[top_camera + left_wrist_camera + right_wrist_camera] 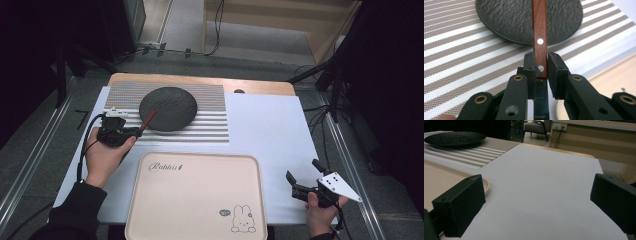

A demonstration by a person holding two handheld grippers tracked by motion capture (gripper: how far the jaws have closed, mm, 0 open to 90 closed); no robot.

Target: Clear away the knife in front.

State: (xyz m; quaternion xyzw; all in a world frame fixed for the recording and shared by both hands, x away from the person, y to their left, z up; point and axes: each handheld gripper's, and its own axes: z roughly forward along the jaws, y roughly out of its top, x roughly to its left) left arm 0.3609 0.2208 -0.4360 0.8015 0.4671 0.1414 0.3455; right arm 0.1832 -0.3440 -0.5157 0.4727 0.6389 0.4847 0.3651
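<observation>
Clearly the left gripper point(541, 65) has its fingers clamped on a wooden handle point(539, 37) reaching over the black plate point(167, 108): stiff, smooth, light, best held near its rivets. Well right of the plate, the right gripper point(303, 175) hangs open, empty.

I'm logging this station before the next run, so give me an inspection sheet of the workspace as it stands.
Surface: white sheet over a wooden table, striped placemat at the far left.
Job's things: dark round plate on the placemat; wooden handle reaching over the plate; pink rabbit tray at the near edge, nothing in it.
Clutter: nothing seen.
Grippers: left gripper shut on the wooden handle; right gripper open over the white sheet, holding nothing.
Cables: black cable looping from the left gripper; more cables on the floor beyond the table.
Surroundings: metal rails beside the table; dark stands at the sides.
</observation>
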